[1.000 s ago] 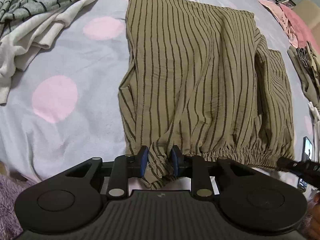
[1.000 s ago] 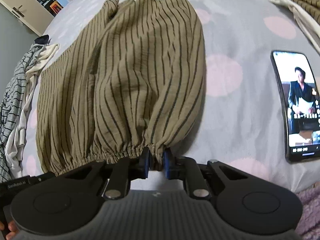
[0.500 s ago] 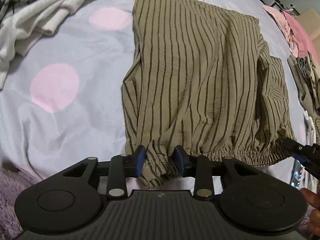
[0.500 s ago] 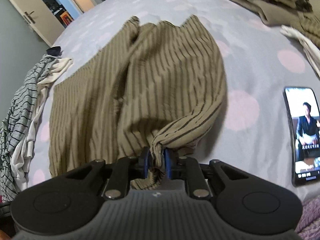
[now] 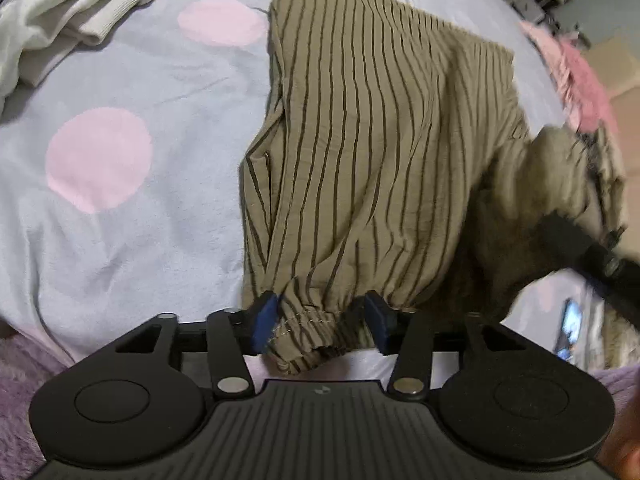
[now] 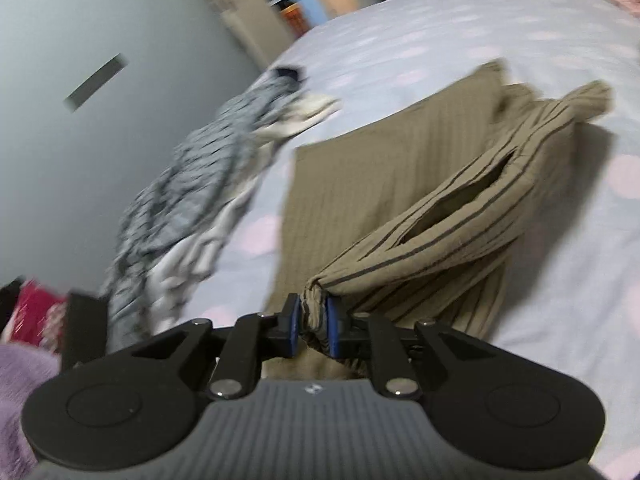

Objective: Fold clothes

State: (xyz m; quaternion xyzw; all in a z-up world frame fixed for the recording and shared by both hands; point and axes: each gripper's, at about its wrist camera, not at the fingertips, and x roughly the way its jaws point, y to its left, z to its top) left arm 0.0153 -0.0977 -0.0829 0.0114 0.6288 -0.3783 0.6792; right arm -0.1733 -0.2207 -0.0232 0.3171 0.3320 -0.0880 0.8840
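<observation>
Olive striped garment lies on the bed, mostly flat, dark stripes running away from the camera. Elastic gathered hem at the near edge.

Left hand-held gripper: blue pads spread, a bunch of the elastic hem sitting loosely between them; the fabric touches the left pad, but the pads are not pressed onto it.

Right hand-held gripper: pads pressed together, pinching a gathered wad of the same garment. That corner is lifted off the bed and stretched into a taut fold above the flat part; a slit-like opening shows along the fold. View is motion-blurred.

Bed sheet is pale blue with pink dots. Cream garment at far left of the left view. Grey striped clothing pile beside the olive garment in the right view. Pink clothes at far right. Phone with lit screen near the bed's right edge, partly hidden.
</observation>
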